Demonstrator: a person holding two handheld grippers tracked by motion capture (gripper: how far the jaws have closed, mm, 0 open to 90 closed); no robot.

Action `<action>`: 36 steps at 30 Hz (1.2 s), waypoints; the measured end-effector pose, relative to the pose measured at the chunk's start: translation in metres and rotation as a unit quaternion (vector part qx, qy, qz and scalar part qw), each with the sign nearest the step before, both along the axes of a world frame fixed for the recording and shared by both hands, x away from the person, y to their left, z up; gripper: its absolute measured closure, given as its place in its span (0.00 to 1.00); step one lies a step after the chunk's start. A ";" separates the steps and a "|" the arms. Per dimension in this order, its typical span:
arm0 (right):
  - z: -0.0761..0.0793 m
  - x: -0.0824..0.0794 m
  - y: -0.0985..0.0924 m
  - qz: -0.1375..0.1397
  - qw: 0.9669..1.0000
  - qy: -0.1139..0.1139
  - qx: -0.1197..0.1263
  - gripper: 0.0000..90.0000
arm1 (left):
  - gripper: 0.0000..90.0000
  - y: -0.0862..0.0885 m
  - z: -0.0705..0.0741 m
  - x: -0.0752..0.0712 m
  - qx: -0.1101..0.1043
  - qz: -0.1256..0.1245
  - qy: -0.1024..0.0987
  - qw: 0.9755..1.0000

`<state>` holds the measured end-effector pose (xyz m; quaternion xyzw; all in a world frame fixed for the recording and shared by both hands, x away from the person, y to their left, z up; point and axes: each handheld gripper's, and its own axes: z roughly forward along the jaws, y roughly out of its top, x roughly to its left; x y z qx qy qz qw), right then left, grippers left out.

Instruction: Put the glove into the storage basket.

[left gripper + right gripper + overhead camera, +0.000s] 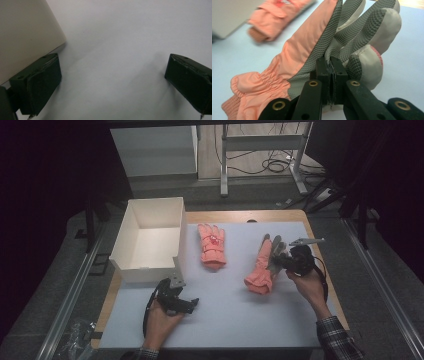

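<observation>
Right gripper [331, 75] jaws clenched on the near glove [262, 270] at its grey palm, partly lifted off the table [225, 320]. Left gripper [172, 296] idle beside the white box [145, 265], jaws released. Other glove [212, 245] lying flat near the box. Box empty, both gloves likely left to pack.

The held glove [294, 57] is salmon pink with a grey, dimpled palm and pale grey fingertips. The other glove [212, 245] is salmon pink with a red mark. The box [150, 270] is white, the tabletop [235, 310] pale blue-grey with a wooden rim, both grippers black.
</observation>
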<state>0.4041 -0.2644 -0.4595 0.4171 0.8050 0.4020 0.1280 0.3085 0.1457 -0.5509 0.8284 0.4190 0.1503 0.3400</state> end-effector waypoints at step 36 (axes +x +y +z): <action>-0.039 -0.055 0.082 0.203 0.978 0.028 -0.045 0.83 | 0.01 0.000 0.000 0.000 0.000 0.001 0.000 1.000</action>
